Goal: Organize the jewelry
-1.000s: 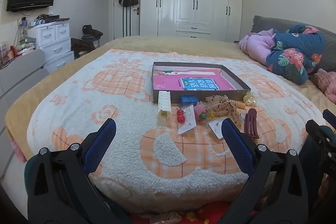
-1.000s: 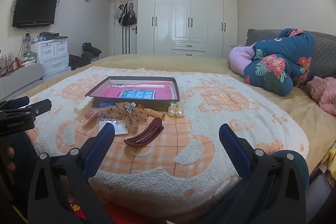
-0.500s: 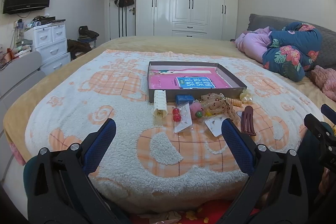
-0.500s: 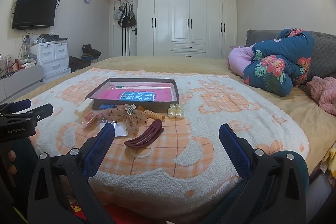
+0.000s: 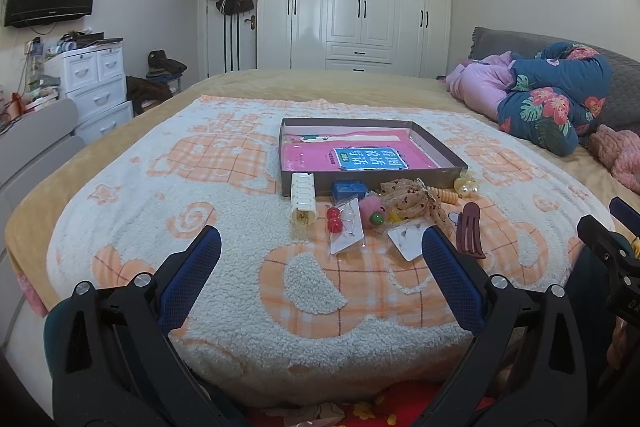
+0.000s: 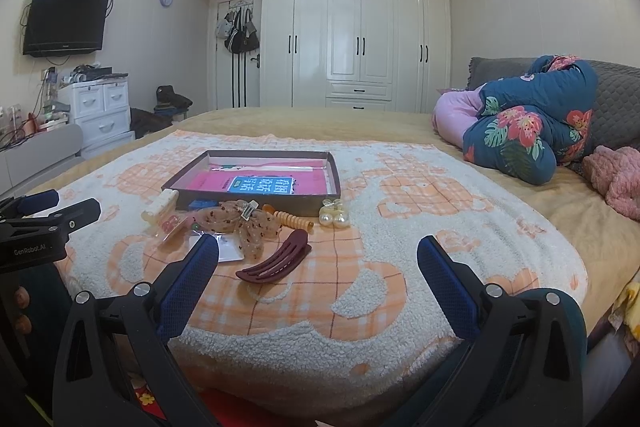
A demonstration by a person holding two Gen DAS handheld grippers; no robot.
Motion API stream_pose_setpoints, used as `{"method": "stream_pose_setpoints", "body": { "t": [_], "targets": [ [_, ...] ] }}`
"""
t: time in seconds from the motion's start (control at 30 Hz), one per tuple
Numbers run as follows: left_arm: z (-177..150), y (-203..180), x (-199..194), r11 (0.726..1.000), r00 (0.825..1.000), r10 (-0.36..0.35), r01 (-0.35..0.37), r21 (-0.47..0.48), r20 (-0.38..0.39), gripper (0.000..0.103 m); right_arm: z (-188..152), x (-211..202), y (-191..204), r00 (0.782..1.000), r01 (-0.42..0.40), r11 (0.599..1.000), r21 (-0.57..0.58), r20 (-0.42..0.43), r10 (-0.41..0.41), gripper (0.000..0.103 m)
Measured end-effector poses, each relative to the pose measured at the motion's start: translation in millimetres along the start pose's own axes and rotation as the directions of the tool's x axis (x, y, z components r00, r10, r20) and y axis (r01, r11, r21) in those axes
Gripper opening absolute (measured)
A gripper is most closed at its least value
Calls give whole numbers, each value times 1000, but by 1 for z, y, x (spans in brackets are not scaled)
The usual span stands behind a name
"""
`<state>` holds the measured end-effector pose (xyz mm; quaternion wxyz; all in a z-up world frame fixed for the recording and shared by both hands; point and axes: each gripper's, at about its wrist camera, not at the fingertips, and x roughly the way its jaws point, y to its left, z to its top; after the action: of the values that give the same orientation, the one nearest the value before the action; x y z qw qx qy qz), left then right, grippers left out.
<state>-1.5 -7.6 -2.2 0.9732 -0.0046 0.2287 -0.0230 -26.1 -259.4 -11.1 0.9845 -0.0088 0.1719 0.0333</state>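
Note:
A shallow grey box [image 5: 436,145] with a pink book inside lies on the bed blanket; it also shows in the right wrist view [image 6: 335,171]. In front of it lie a white hair claw [image 5: 303,194], red bead earrings [image 5: 334,219], a blue clip [image 5: 349,188], a spotted bow [image 6: 240,223], pearl earrings [image 6: 335,217], an orange spiral clip [image 6: 294,219] and a maroon hair clip [image 6: 276,263], also in the left wrist view [image 5: 469,230]. My left gripper [image 5: 320,247] and right gripper [image 6: 318,257] are open and empty, near the bed's front edge.
A folded floral quilt [image 6: 520,119] and pink knit [image 6: 616,179] lie at the right of the bed. White drawers [image 5: 96,83] stand at the left wall, wardrobes [image 5: 360,7] at the back. The orange and white blanket [image 5: 224,227] covers the bed.
Both grippers have shifted slightly, with the items a little nearer in view. Both stay open and empty. Nothing on the bed has moved.

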Motion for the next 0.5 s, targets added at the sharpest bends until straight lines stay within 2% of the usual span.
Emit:
{"method": "stream_pose_setpoints", "body": {
  "t": [0.5],
  "targets": [
    [1, 1, -1, 1000, 1000, -6, 6, 0, 1, 92, 1, -2, 0, 1000, -4, 1000, -3, -2, 4, 97]
  ]
}}
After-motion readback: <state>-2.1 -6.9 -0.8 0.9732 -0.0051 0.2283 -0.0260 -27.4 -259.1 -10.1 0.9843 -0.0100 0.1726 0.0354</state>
